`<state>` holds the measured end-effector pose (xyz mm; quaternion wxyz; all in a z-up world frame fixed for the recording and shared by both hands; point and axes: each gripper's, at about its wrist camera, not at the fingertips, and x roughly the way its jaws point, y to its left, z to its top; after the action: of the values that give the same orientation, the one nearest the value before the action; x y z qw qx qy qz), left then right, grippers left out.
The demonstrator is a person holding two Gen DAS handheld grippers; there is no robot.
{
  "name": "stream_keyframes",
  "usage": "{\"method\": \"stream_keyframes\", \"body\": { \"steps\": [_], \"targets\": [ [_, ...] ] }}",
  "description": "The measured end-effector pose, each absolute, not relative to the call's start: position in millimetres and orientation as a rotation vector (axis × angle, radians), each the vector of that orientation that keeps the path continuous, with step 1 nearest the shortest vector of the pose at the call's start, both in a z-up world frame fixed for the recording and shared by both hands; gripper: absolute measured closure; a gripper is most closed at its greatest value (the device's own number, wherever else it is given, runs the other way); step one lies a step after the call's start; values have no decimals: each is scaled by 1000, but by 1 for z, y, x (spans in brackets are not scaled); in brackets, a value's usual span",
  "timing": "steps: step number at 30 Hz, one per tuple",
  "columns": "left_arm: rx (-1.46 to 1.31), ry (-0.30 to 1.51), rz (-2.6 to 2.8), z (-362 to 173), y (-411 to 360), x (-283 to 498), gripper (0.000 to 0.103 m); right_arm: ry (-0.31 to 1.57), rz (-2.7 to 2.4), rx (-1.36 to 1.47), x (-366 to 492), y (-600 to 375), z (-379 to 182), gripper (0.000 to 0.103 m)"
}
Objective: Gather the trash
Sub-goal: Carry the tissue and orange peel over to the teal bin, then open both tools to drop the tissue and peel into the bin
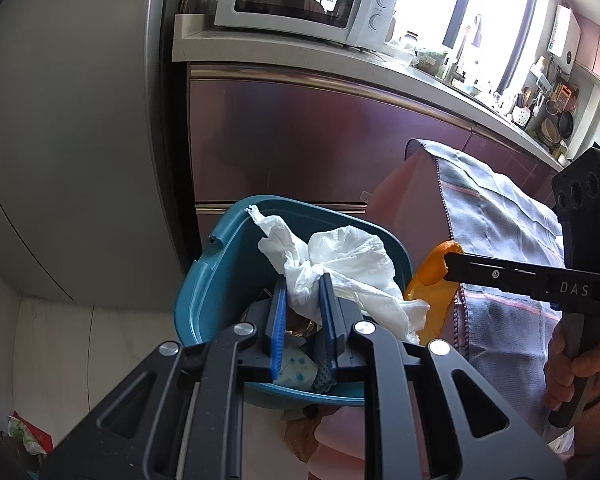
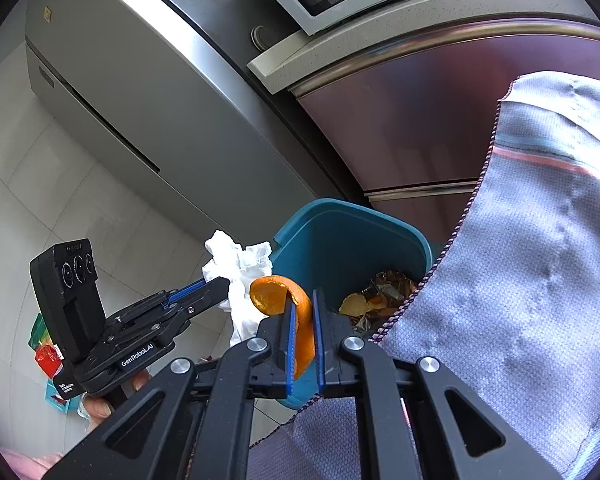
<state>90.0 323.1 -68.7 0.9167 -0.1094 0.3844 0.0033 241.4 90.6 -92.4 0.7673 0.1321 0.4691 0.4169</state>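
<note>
**Above the teal bin: both claws loaded**

Over the open mouth of the teal waste bin [image 1: 204,280], the left claw [image 1: 304,284] is clamped on a crumpled white tissue [image 1: 340,264]. Tissue bunches between the two blue pads and spills up and to the right beyond the fingertips, hanging over the bin's opening. Right wrist view shows the same tissue [image 2: 240,272] at the left claw's tip [image 2: 220,284], just beside the bin's left rim [image 2: 340,208].

Right claw [image 2: 302,304] is closed on a strip of orange peel [image 2: 296,320]. Peel runs lengthwise between the blue pads and curls over to the left past the fingertips. In the left wrist view the peel [image 1: 432,276] hangs from the right claw's tip [image 1: 450,266], just outside the bin's right rim, in front of a grey cloth [image 1: 500,240].

Bin contents, right wrist view: peel scraps and dark wrappers [image 2: 380,296] at the bottom.

A hand [image 1: 576,364] grips the right claw's handle. Surroundings: grey refrigerator [image 1: 80,120], white microwave [image 1: 308,0] on the bench [image 1: 300,52] behind.
</note>
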Motion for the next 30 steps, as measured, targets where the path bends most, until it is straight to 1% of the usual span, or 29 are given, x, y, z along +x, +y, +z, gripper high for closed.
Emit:
{"method": "stream_keyframes", "body": {
  "steps": [14, 17, 20, 24, 27, 29, 30],
  "targets": [
    [-234, 822, 33, -88, 325, 103, 85, 1048, 886, 235, 246, 110, -102, 94],
    [-237, 830, 42, -91, 324, 104, 85, 1056, 878, 222, 246, 111, -104, 90],
    [-233, 843, 46, -96, 324, 108, 84, 1052, 872, 216, 246, 114, -105, 90],
    [-238, 861, 47, -104, 322, 113, 80, 1050, 865, 220, 247, 112, -103, 89],
    [-240, 874, 54, -109, 321, 115, 77, 1044, 862, 224, 247, 110, -102, 86],
    [-243, 881, 56, -112, 321, 117, 75, 1033, 857, 217, 246, 109, -99, 79],
    [-244, 883, 56, -114, 321, 116, 75, 1030, 856, 211, 246, 109, -98, 78]
  ]
}}
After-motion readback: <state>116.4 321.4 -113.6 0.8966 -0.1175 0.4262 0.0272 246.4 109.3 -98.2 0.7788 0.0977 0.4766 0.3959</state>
